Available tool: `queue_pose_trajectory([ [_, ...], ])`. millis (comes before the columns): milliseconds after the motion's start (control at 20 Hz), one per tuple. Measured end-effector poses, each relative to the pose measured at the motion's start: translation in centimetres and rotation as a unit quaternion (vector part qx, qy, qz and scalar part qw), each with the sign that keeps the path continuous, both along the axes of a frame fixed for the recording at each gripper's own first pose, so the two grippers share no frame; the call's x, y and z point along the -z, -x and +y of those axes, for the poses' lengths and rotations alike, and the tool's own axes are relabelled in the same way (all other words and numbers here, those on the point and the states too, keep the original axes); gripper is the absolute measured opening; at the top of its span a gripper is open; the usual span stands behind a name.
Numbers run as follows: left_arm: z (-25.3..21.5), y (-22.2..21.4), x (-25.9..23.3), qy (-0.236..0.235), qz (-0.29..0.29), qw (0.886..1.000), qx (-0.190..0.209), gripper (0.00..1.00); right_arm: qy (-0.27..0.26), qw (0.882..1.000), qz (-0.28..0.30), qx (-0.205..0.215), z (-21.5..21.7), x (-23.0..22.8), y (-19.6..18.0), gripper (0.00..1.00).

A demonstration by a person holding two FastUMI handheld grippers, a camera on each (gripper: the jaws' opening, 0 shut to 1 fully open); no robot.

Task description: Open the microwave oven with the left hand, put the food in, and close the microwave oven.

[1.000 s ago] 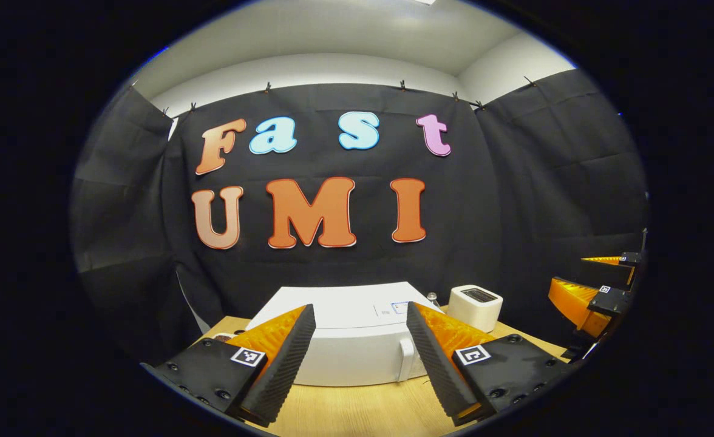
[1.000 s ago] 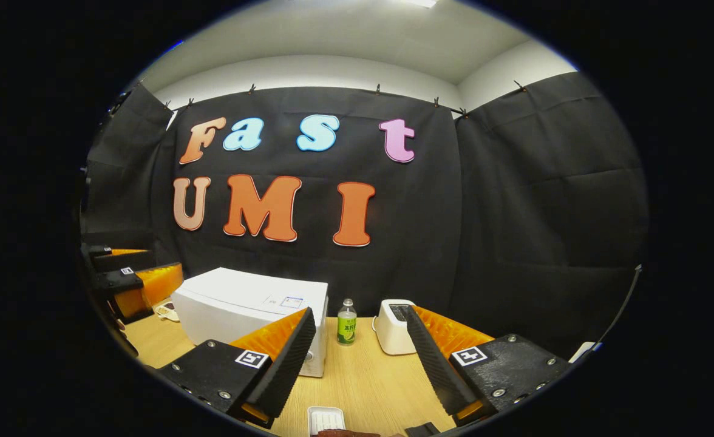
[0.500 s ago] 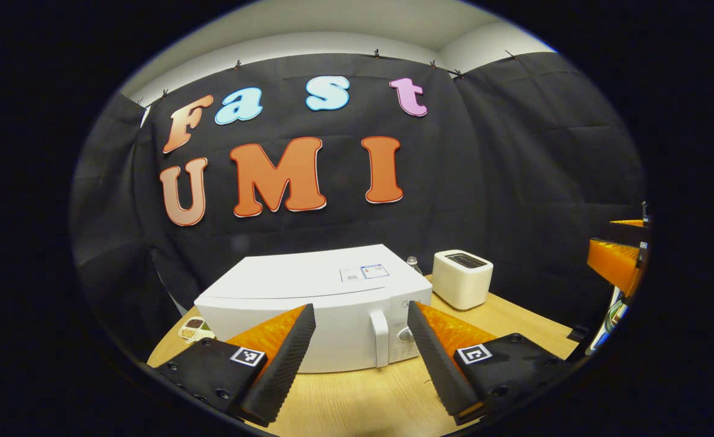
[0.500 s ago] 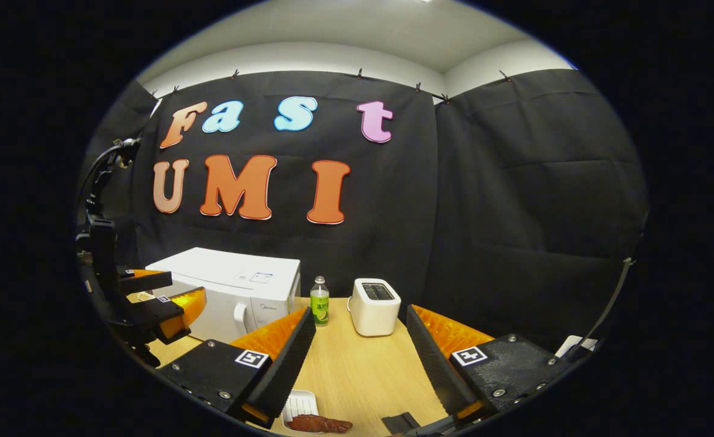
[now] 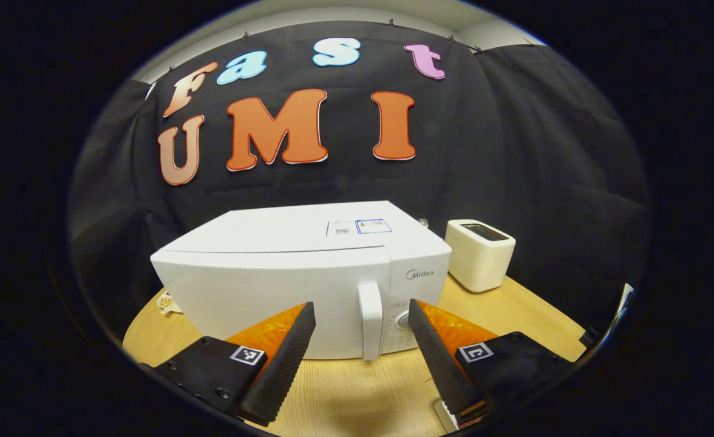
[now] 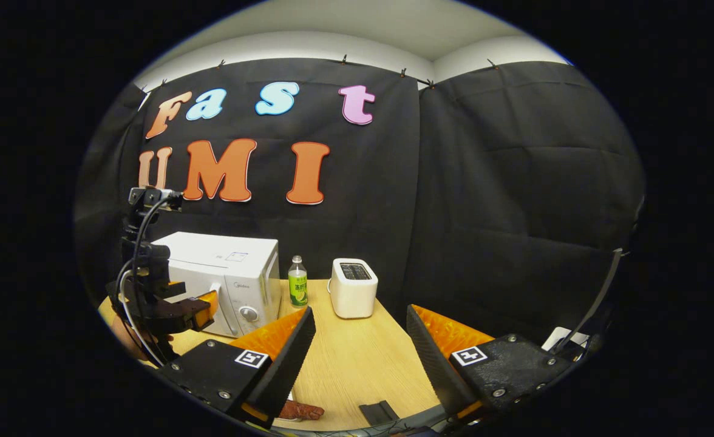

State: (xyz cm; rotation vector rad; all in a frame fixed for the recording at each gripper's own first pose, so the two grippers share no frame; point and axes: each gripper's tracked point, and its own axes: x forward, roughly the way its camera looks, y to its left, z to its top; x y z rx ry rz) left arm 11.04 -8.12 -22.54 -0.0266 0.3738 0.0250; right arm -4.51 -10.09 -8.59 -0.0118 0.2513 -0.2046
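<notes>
Left tool [image 5: 362, 312] now closer; microwave [image 5: 308, 273] handle [image 5: 370, 320] vertical, facing it.

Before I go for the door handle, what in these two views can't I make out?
- Microwave inside: left gripper view, hidden by the shut door.
- Knob: left gripper view, partly behind the left tongs.
- Food: right gripper view, cut off by the right tongs and the bottom edge.
- Dish: left gripper view, mostly behind the microwave.
- Bottle label: right gripper view, too small.
</notes>
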Motion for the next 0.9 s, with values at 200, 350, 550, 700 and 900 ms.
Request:
queue_pose_trajectory([
  [200,0.0,-1.0,3.5,-0.027,0.014,0.999,-0.016,0.95,-0.002,1.000,0.008,0.007,-0.9,0.5,0.3,0.94],
  [350,-0.5,-1.9,5.1,-0.051,0.010,0.998,-0.021,0.90,-0.001,1.000,0.016,0.006,-1.2,0.9,0.4,0.94],
  [550,-1.0,-3.4,5.5,-0.056,-0.006,0.998,-0.029,0.74,0.009,1.000,0.029,0.002,-1.4,1.4,0.5,0.94],
  [700,-1.1,-3.9,6.1,-0.051,-0.008,0.998,-0.039,0.61,0.026,0.999,0.036,-0.007,-1.5,1.6,0.6,0.94],
  [900,-1.2,-4.1,6.5,-0.052,-0.005,0.998,-0.046,0.32,0.034,0.998,0.045,-0.014,-1.5,1.8,0.4,0.94],
])
